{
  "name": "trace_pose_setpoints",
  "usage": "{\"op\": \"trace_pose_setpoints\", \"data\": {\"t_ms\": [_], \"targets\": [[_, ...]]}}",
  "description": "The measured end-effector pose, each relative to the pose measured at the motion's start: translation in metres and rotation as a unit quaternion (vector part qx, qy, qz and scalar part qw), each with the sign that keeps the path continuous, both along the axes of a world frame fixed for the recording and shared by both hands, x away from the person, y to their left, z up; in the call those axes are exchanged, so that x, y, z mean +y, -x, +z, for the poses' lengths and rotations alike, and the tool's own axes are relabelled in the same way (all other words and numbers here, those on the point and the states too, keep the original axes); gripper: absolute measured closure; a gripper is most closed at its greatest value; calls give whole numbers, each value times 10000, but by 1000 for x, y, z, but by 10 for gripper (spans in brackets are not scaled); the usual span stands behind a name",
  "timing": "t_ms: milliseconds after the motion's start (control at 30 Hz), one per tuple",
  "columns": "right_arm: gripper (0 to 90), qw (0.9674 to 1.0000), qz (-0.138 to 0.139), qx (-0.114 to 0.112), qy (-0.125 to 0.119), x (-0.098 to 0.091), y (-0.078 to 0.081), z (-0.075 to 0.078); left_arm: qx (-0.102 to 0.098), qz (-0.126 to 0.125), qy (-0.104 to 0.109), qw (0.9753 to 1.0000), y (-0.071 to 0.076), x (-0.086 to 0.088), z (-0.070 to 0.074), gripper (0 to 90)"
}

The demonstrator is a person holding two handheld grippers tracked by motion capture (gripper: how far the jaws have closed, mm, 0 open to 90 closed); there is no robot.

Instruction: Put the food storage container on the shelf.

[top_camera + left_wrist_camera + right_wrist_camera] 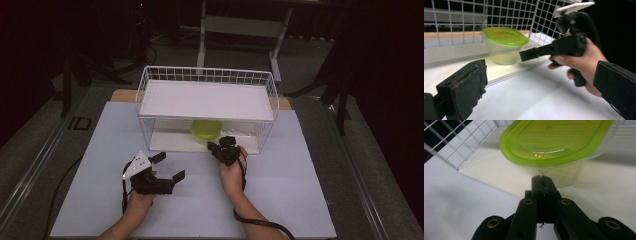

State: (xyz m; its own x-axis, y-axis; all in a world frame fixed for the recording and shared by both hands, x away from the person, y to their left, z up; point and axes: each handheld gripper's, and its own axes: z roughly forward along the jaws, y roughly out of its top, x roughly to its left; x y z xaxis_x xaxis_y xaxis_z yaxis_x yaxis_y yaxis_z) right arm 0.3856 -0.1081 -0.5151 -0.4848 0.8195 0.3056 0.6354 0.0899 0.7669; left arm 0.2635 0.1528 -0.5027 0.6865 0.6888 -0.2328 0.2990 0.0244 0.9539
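Closed right tool point(541, 185), near container point(554, 142) rim

The wire rack point(210, 107) is open only at its front; its shelf point(207, 100) roofs the lidded container point(206, 129).

Container point(206, 129): the shelf's top board point(207, 100) hides its far part from you in the high view; in the right gripper view its green lid point(554, 141) is cut off top and right. Whether your right gripper point(541, 178) touches it, can't tell. Left gripper point(544, 82): the frame crops both pads.
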Motion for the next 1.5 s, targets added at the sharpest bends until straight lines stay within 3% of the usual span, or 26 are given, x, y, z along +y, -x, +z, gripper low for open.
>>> {"op": "trace_pose_setpoints", "data": {"t_ms": [167,367,433,733,1000,1100,1233,1500], "targets": [[900,10000,-10,63,13,1,-6,2,-37,-10,-47,10000,1,-2,0,3],[899,10000,48,36,21,-5,4,3,40,-61,-20,10000,-3,-3,-1,3],[890,9999,110,-1,21,-7,10,6,-8,-103,-132,9999,-4,-5,1,3],[669,9974,494,-521,74,-13,44,28,-334,-645,-366,9967,-4,-7,18,3],[371,9931,724,-924,25,-16,67,37,-244,-884,-421,9949,1,-8,23,3],[217,9896,1053,-973,62,-13,71,37,-209,-896,-361,9951,2,-9,24,3],[159,9889,1104,-994,41,-11,75,37,-195,-948,-334,9947,4,-9,26,3],[154,9892,985,-1086,-50,-19,80,38,-224,-1099,-392,9929,10,-10,29,3]]}}
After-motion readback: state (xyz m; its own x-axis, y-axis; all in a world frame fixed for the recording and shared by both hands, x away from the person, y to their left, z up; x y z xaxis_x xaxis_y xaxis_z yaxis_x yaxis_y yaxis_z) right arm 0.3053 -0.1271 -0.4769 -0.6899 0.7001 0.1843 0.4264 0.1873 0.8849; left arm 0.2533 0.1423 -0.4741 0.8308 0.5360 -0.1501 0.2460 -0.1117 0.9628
